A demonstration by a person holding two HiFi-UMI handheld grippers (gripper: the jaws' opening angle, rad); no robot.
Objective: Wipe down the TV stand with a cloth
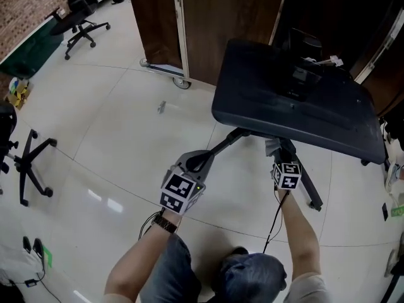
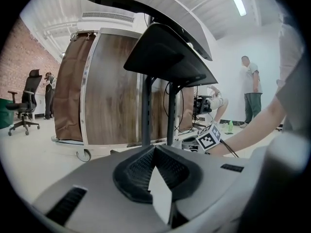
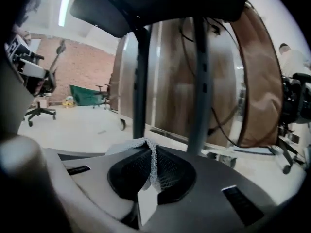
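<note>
From above I see the black TV [image 1: 297, 100] on its stand, with one dark leg [image 1: 230, 139] running toward my left gripper [image 1: 200, 162]. That gripper is shut and holds nothing; its jaws [image 2: 154, 154] meet in front of the stand's two upright posts [image 2: 146, 111]. My right gripper [image 1: 280, 161] is low beside the other leg [image 1: 309, 191] and is shut on a pale mesh cloth [image 1: 273, 146]. In the right gripper view the cloth [image 3: 151, 165] is pinched between the jaws, just short of the posts [image 3: 200, 86]. The right gripper's marker cube [image 2: 209, 137] shows in the left gripper view.
A wood-panelled partition on casters [image 1: 189, 24] stands right behind the stand. Office chairs [image 1: 81, 19] are at the far left and a chair base [image 1: 28, 163] is nearer. Cables [image 2: 170, 98] hang by the posts. People stand at the far walls [image 2: 252, 89].
</note>
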